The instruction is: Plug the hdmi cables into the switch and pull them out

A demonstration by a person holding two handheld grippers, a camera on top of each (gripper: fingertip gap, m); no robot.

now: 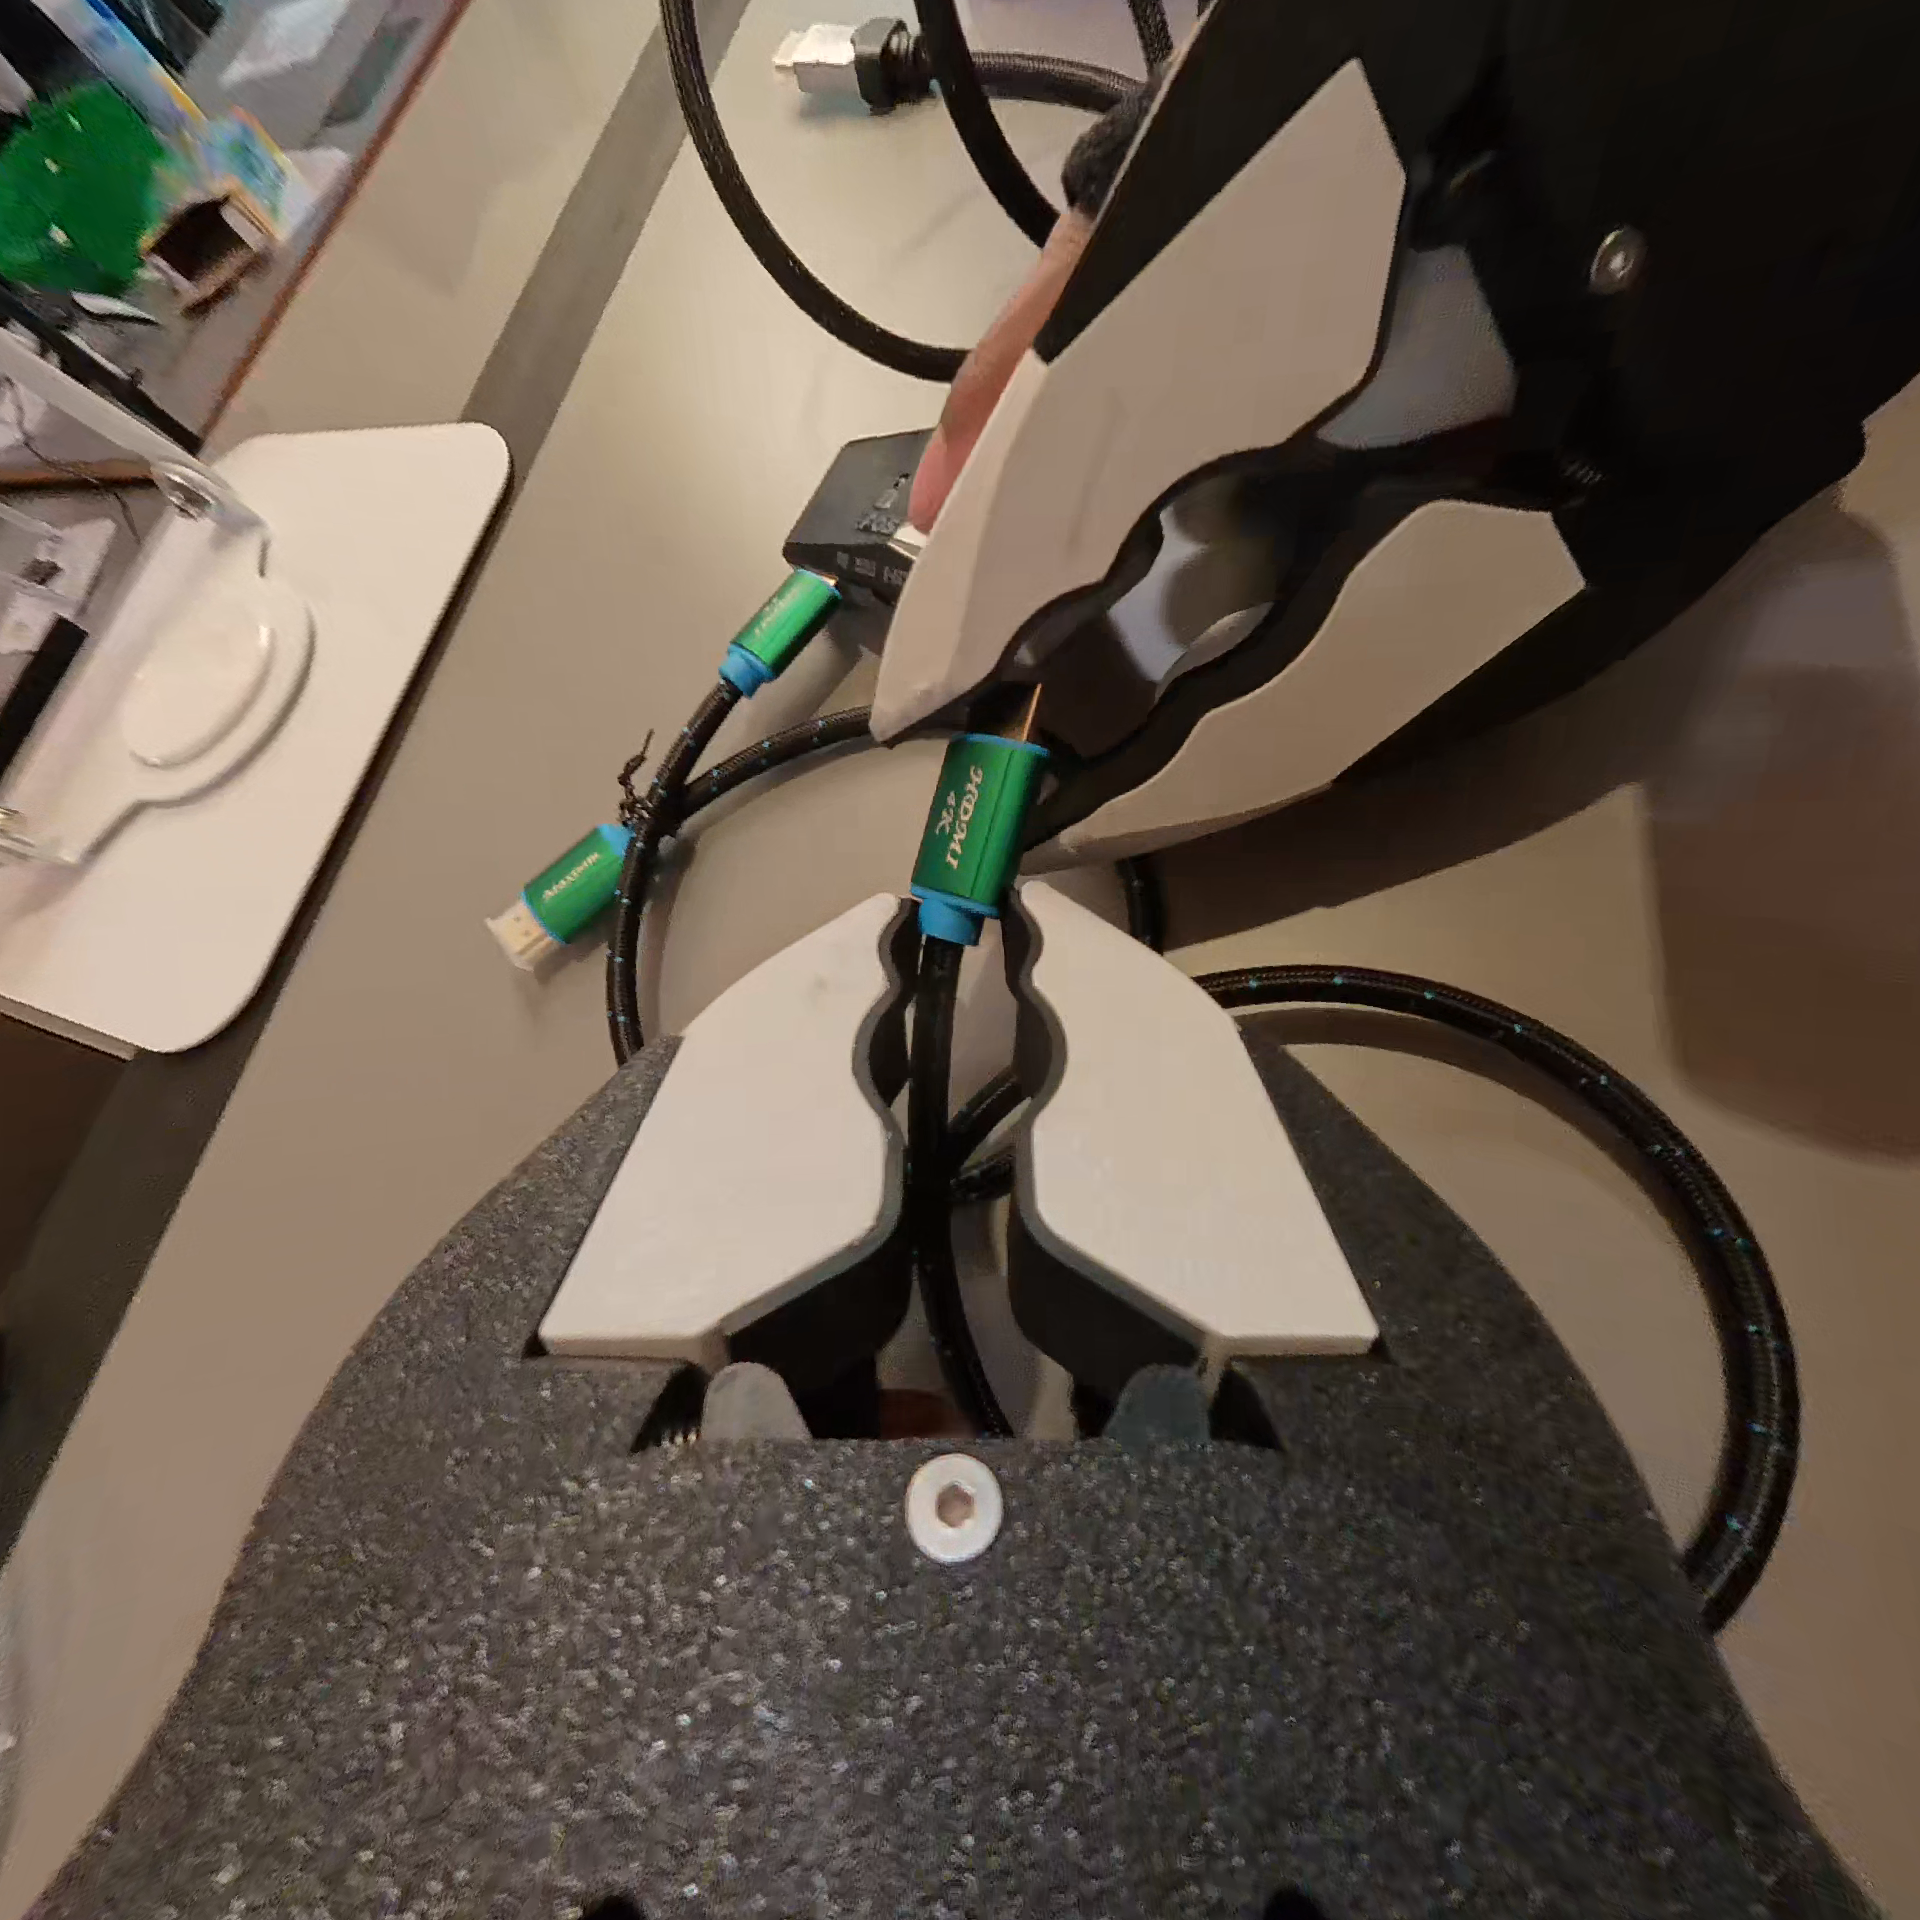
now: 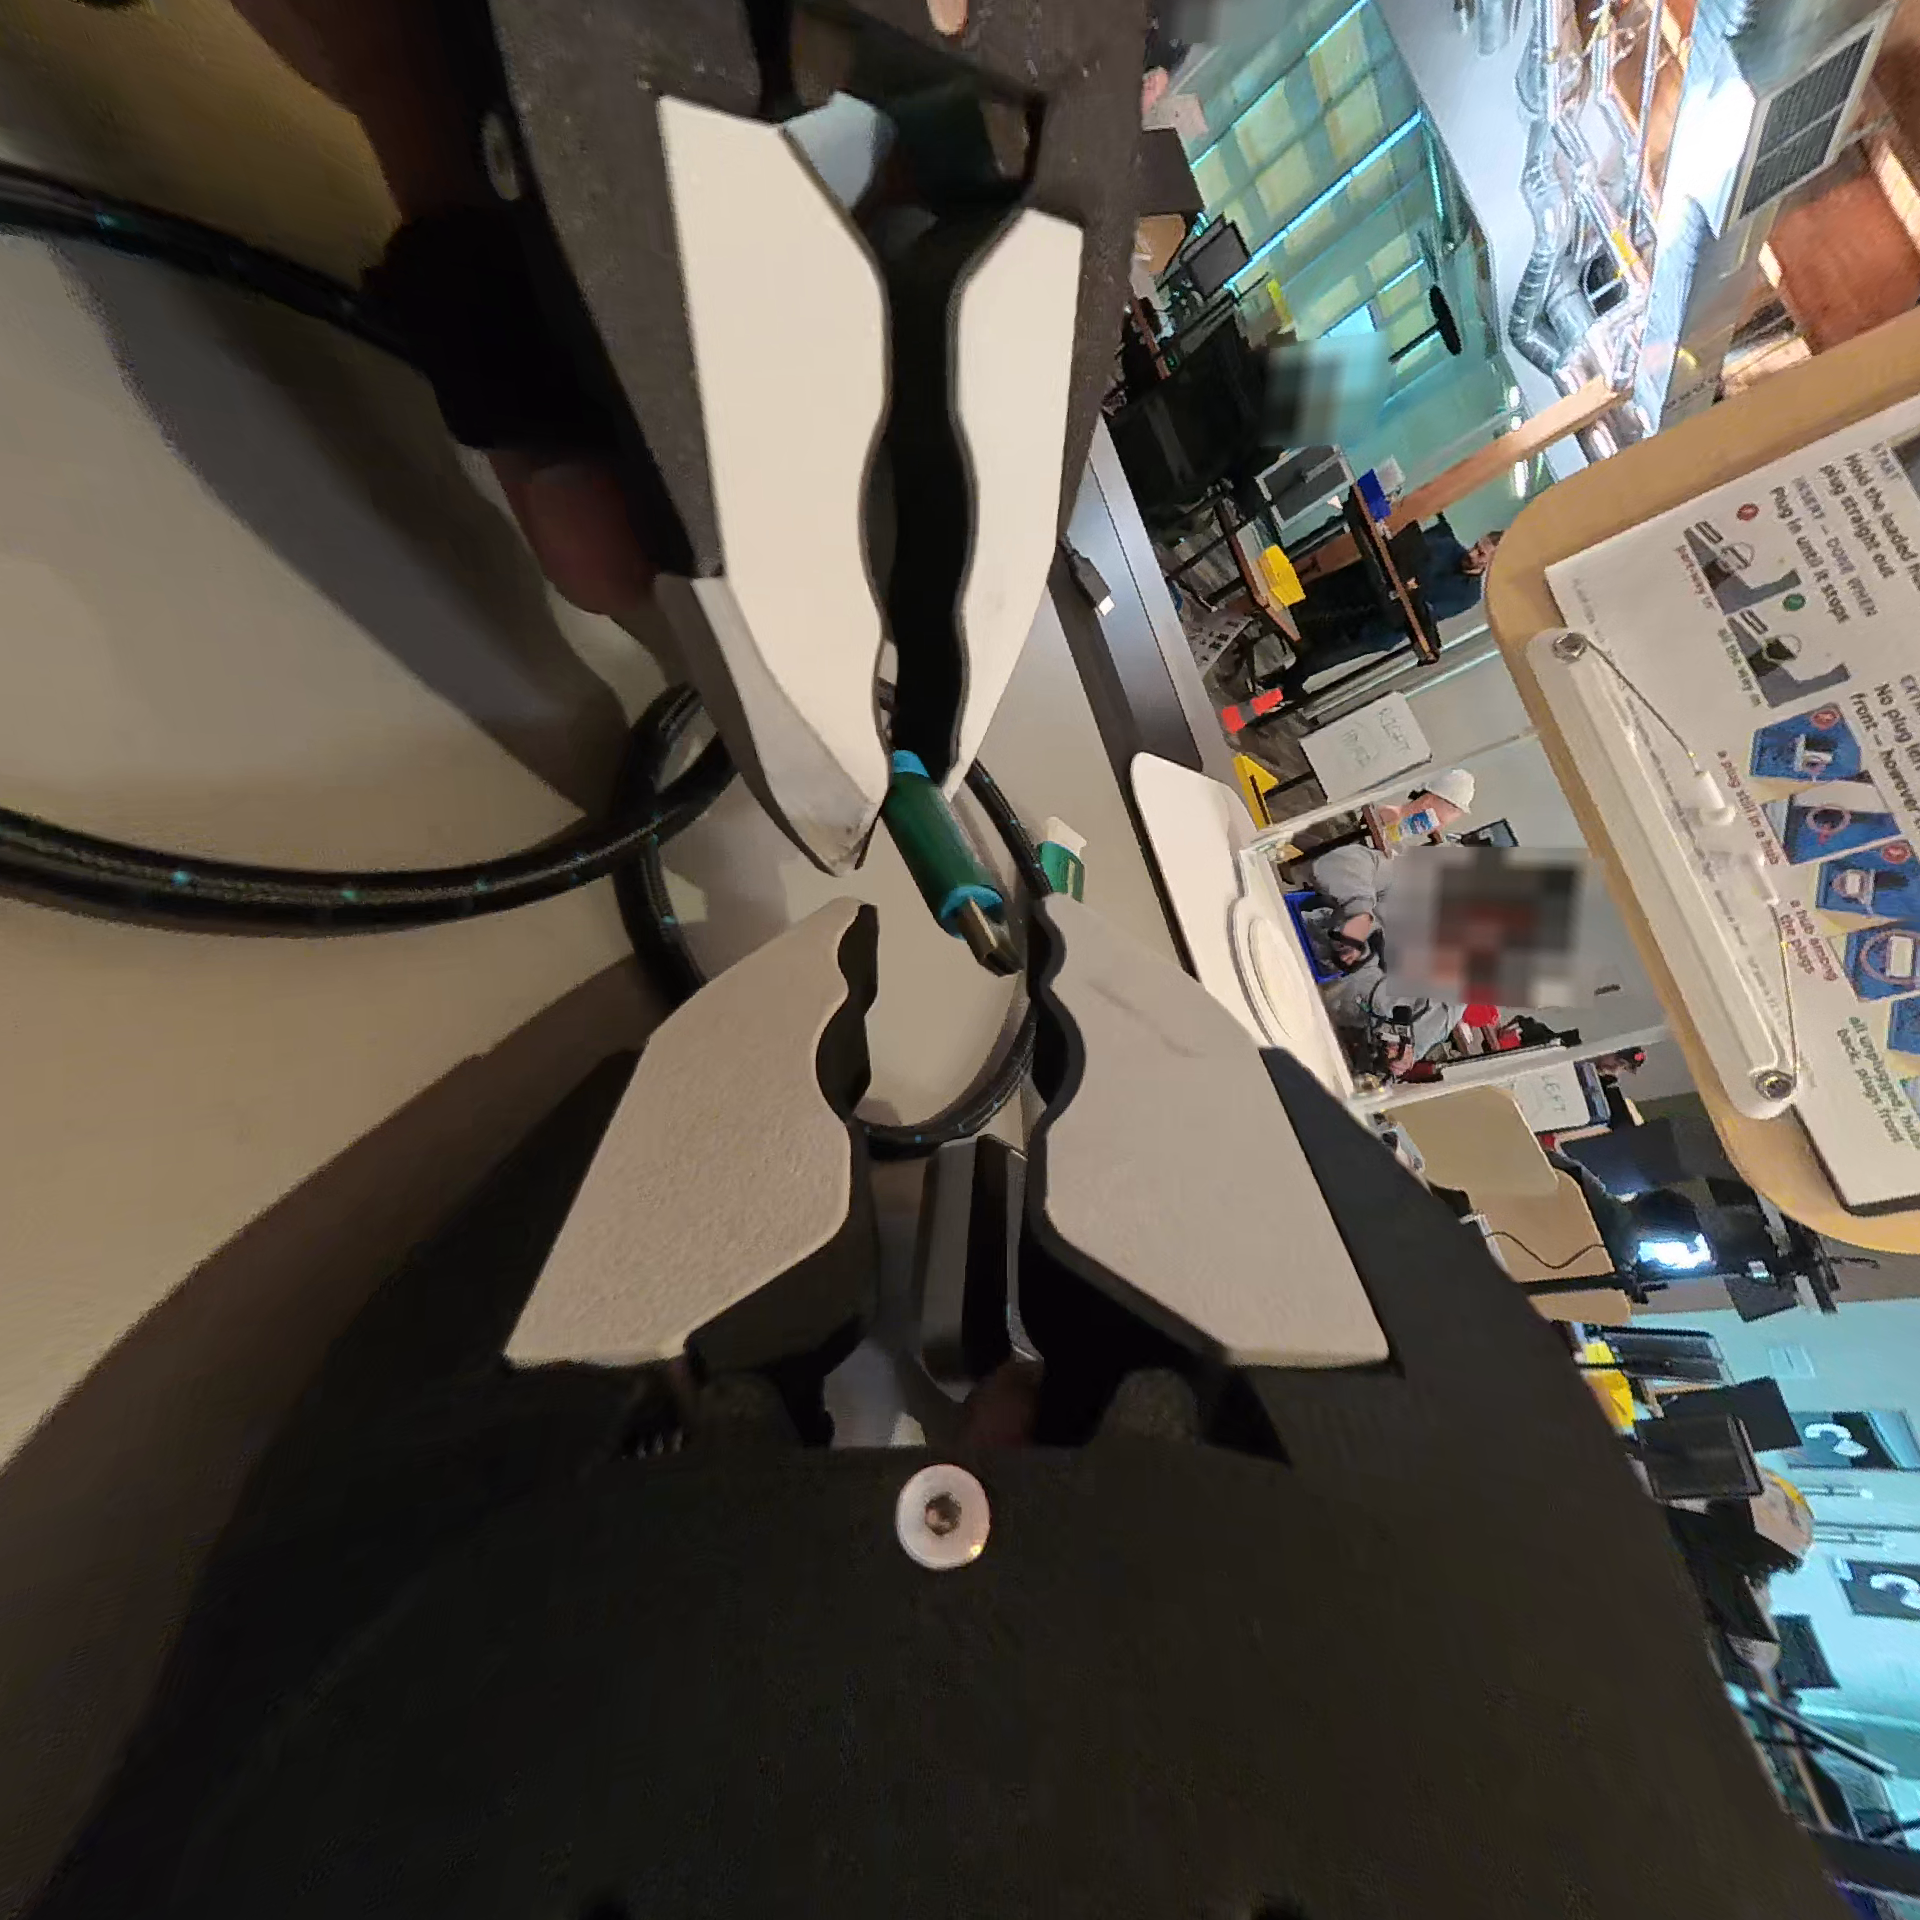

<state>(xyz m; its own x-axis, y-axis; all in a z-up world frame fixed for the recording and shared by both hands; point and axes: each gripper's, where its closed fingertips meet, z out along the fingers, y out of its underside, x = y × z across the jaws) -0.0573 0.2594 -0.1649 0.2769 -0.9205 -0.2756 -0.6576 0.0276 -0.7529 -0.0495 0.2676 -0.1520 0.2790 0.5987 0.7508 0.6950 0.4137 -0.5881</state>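
Note:
My left gripper (image 1: 961,909) is shut on the blue collar end of a green plug (image 1: 971,821) on a black braided cable (image 1: 1558,1091); the cable runs back between its fingers. The plug's metal tip points into my right gripper (image 1: 971,784), which comes in from the upper right. In the right wrist view my right gripper (image 2: 951,925) is open. The plug (image 2: 925,852) hangs from the left gripper (image 2: 899,826), and its tip sits between my right fingertips near the right finger (image 2: 1081,966), not pressed by both pads.
A black hub box (image 1: 852,509) lies on the grey table (image 1: 623,312) with another green plug (image 1: 784,629) at its side. A loose green plug (image 1: 571,883) lies nearby. A white pad (image 1: 312,623) is at left, a second black cable (image 1: 790,281) behind. A wooden board with a printed card (image 2: 1714,727) stands at right. Only a small space, under 4 cm, lies between the two pairs of fingers.

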